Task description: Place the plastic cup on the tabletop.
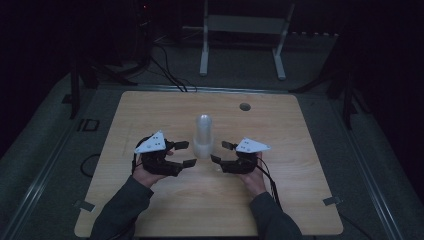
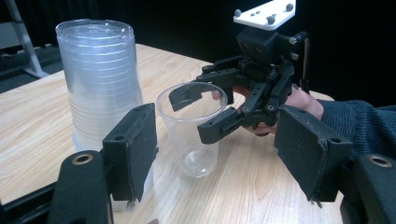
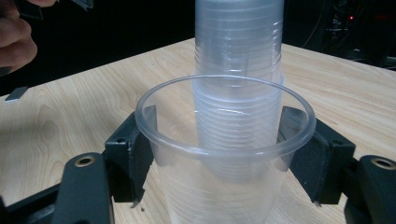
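Observation:
A tall stack of clear plastic cups (image 1: 203, 136) stands at the middle of the wooden table (image 1: 150, 110). A single clear cup (image 2: 192, 128) stands upright on the table beside the stack (image 2: 100, 79). My right gripper (image 2: 191, 116) is open, one jaw on each side of this cup (image 3: 224, 140), pads close to its wall. In the right gripper view the stack (image 3: 238, 60) rises just behind the cup. My left gripper (image 1: 190, 153) is open and holds nothing, left of the stack. In its own view the left gripper (image 2: 215, 154) points at the single cup.
A round hole (image 1: 244, 106) sits in the tabletop behind the stack. A white frame stand (image 1: 244, 25) and cables (image 1: 170, 75) lie on the dark floor beyond the table. Small metal tabs (image 1: 332, 201) stick out at the near table edges.

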A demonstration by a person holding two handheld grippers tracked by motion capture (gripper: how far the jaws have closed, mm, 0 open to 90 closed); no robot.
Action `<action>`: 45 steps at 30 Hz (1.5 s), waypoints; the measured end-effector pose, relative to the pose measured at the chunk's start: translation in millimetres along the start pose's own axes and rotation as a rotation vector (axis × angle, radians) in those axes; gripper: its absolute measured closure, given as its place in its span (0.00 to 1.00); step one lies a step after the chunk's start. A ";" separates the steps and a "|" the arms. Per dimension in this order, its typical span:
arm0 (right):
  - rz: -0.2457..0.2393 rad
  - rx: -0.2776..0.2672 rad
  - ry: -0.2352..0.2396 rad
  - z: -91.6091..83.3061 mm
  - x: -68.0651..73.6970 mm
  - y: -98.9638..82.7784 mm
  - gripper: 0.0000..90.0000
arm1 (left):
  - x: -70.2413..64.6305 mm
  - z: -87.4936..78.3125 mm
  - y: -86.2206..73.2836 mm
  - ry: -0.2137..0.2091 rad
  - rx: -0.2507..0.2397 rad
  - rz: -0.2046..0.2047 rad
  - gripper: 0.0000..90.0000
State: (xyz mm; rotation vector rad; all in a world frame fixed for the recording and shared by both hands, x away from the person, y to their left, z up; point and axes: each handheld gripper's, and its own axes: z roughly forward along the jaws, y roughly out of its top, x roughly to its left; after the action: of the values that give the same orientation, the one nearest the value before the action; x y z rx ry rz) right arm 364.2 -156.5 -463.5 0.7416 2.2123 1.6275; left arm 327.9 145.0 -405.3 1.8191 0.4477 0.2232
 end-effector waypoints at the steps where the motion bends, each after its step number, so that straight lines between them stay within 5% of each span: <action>1: 0.000 0.000 0.000 0.0 0.0 0.0 0.33 | 0.0 0.0 0.0 0.000 0.000 0.000 0.33; 45: -0.039 0.124 0.010 -0.4 5.1 -18.5 0.24 | 0.4 0.1 -0.9 0.002 0.000 -0.002 0.33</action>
State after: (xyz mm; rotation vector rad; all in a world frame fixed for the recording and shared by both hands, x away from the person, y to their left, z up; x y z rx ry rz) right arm 355.6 -158.1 -480.6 0.7186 2.3367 1.4899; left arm 328.2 145.3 -406.2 1.8185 0.4508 0.2238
